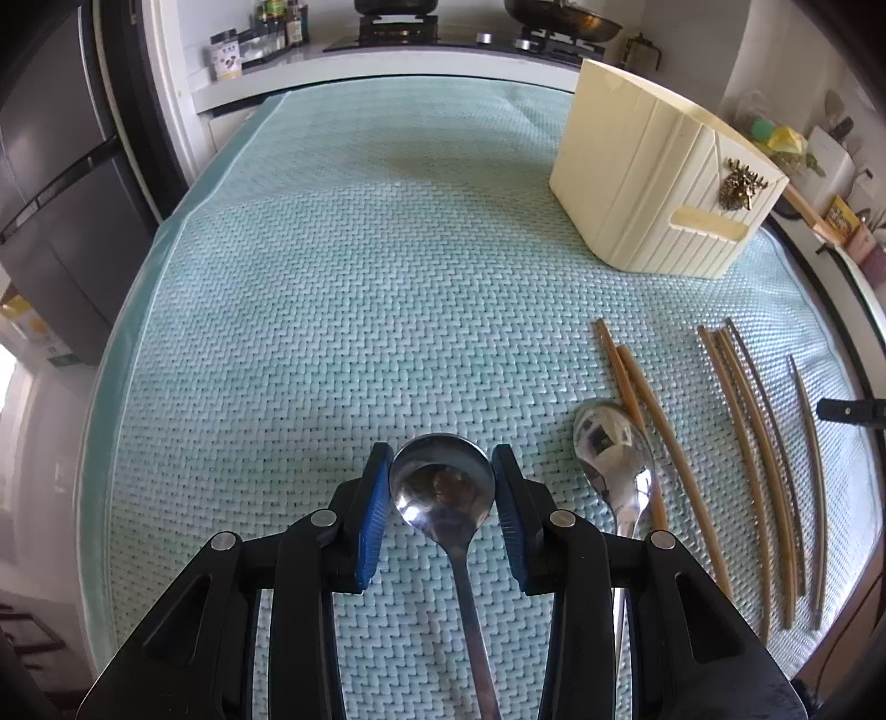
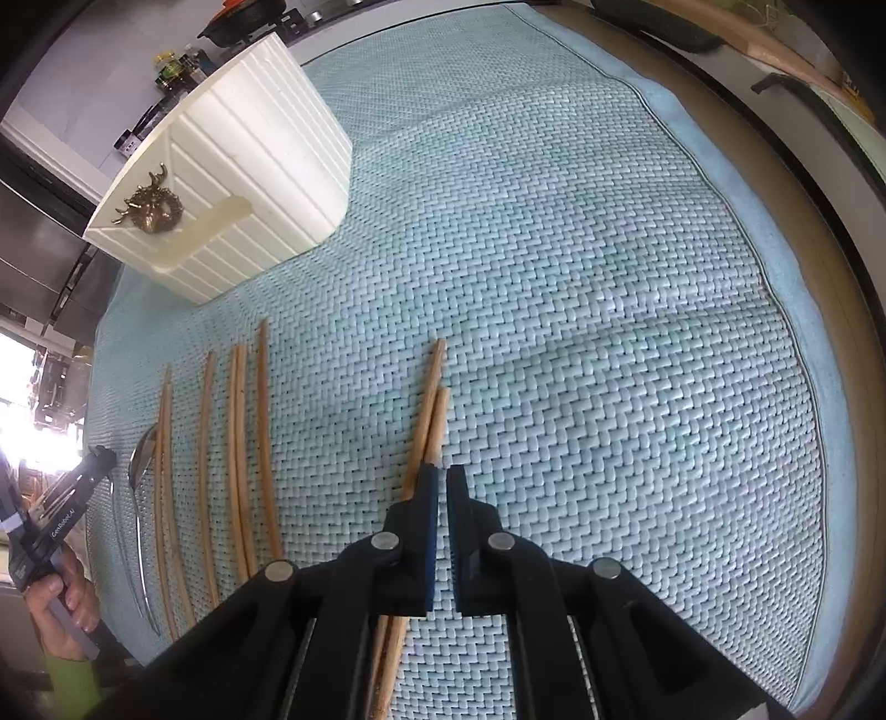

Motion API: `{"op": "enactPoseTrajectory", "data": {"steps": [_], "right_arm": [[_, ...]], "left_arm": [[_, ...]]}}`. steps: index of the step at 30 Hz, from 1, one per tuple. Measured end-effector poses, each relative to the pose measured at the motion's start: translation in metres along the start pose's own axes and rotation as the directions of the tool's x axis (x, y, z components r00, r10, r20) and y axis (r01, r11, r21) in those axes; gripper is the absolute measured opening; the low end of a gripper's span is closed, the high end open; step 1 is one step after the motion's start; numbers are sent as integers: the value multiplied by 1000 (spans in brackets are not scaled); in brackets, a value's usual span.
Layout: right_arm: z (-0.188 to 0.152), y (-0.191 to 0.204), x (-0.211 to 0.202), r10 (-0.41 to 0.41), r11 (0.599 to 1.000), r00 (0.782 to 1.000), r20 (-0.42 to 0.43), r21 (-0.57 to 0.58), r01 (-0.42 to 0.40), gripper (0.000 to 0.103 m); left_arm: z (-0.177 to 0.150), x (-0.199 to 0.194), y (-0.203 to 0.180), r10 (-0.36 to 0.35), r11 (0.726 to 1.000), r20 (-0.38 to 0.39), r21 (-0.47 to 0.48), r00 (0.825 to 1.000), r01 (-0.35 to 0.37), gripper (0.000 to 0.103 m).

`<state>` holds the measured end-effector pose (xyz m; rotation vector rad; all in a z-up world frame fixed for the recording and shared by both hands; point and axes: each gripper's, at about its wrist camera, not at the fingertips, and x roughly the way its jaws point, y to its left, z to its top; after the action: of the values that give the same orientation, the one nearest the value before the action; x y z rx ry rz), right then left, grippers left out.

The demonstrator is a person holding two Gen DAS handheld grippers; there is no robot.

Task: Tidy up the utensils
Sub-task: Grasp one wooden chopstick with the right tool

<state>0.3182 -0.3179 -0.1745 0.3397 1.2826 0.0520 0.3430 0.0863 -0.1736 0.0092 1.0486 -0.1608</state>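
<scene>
In the left wrist view my left gripper (image 1: 441, 476) is open with a steel spoon (image 1: 443, 487) lying on the mat between its blue pads, bowl forward, not gripped. A second steel spoon (image 1: 614, 448) lies to its right, beside several wooden chopsticks (image 1: 742, 443). The cream utensil holder (image 1: 664, 177) stands at the back right. In the right wrist view my right gripper (image 2: 442, 476) is almost shut with a thin gap and holds nothing. A pair of chopsticks (image 2: 432, 404) lies just left of and under its left finger. The holder (image 2: 238, 177) is far left.
A light blue woven mat (image 1: 332, 277) covers the table. Behind it is a counter with a gas stove (image 1: 398, 27), pans and spice jars. A dark fridge (image 1: 55, 166) stands at the left. The left gripper and hand (image 2: 50, 554) show at the right view's left edge.
</scene>
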Motion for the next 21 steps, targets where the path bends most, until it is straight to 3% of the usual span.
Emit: {"op": "enactPoseTrajectory", "data": {"steps": [6,16,21], "right_arm": [[0,11,8,-15,1000,999,-33,-25,14,7],[10,58,20,-176,972,981,-82,-173,159,7],[25,50,23,-178,976,969,-171,-153,152,10]], "left_arm": [[-4,-2,-5,1,1000,0,13,1000,-1,37],[-5,2,-11,1,1000,-10,19,1000,-1,37],[-5,4,-6,0,1000,-16,14,1000,1,37]]}}
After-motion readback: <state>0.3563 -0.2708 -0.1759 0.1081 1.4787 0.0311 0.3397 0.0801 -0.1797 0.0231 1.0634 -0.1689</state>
